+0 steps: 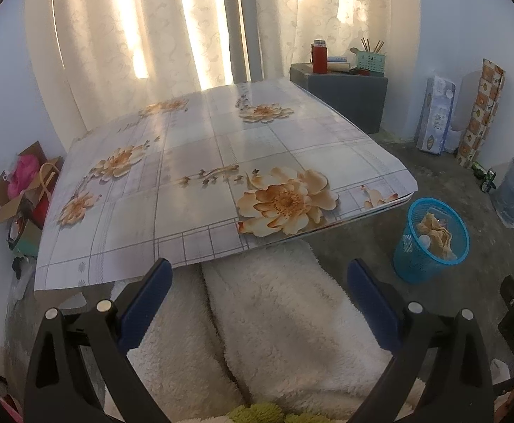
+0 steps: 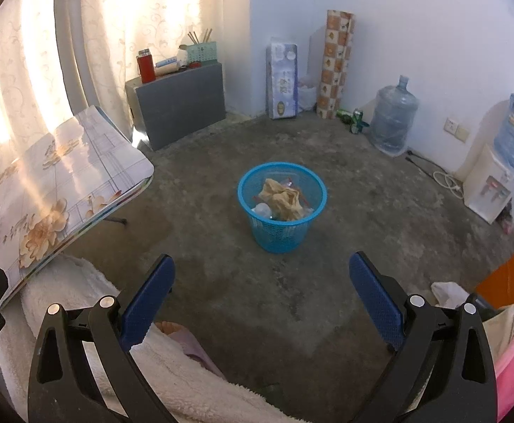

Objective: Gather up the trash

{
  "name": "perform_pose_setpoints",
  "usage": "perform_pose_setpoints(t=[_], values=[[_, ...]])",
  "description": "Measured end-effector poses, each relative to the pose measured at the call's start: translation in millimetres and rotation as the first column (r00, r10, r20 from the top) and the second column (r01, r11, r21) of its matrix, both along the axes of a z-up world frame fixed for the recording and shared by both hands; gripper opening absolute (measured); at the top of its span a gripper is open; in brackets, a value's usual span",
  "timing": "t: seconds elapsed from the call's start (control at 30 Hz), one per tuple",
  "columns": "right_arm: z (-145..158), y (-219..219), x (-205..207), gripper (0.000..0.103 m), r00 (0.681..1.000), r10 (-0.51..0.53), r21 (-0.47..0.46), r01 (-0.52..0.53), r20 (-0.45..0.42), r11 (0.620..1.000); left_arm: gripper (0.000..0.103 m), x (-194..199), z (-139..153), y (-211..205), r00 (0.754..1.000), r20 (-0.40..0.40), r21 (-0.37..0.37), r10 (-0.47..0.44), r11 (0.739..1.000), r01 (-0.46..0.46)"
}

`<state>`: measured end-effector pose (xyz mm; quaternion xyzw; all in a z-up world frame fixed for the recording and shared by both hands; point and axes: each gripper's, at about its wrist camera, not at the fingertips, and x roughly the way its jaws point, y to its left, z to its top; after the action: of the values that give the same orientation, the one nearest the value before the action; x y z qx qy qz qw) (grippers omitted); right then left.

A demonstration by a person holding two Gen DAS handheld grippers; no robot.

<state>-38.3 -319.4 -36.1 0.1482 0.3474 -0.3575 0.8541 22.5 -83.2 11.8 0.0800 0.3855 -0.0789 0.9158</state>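
A blue mesh trash basket (image 2: 281, 227) stands on the concrete floor, holding crumpled tan paper (image 2: 281, 197) and some clear plastic pieces. It also shows in the left wrist view (image 1: 429, 257), right of the table, with the tan paper (image 1: 434, 234) inside. My right gripper (image 2: 262, 275) is open and empty, above the floor short of the basket. My left gripper (image 1: 259, 276) is open and empty, held over a white fleece blanket (image 1: 274, 324) at the near edge of the flowered table (image 1: 193, 176). I see no loose trash on the tabletop.
A grey cabinet (image 2: 183, 102) with a red flask (image 2: 146, 67) stands by the curtain. A tissue pack (image 2: 282, 81), a patterned roll (image 2: 336, 63), a water jug (image 2: 394, 116) and a dispenser (image 2: 489, 187) line the wall. A cardboard box (image 1: 24, 190) sits left of the table.
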Motion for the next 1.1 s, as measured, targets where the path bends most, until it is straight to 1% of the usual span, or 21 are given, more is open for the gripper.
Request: perform_pose_setpoints(t=[0.17, 1.1], values=[[0.0, 1.5, 0.2, 0.095, 1.0, -0.003, 0.0, 0.003, 0.001, 1.0, 0.097, 1.6, -1.2, 1.4, 1.0, -0.009, -0.001, 0.003, 1.0, -0.003], [1.3, -0.6, 1.2, 0.095, 1.0, 0.001, -0.003, -0.001, 0.0, 1.0, 0.097, 0.7, -0.4, -0.5, 1.0, -0.001, 0.002, -0.002, 1.0, 0.002]])
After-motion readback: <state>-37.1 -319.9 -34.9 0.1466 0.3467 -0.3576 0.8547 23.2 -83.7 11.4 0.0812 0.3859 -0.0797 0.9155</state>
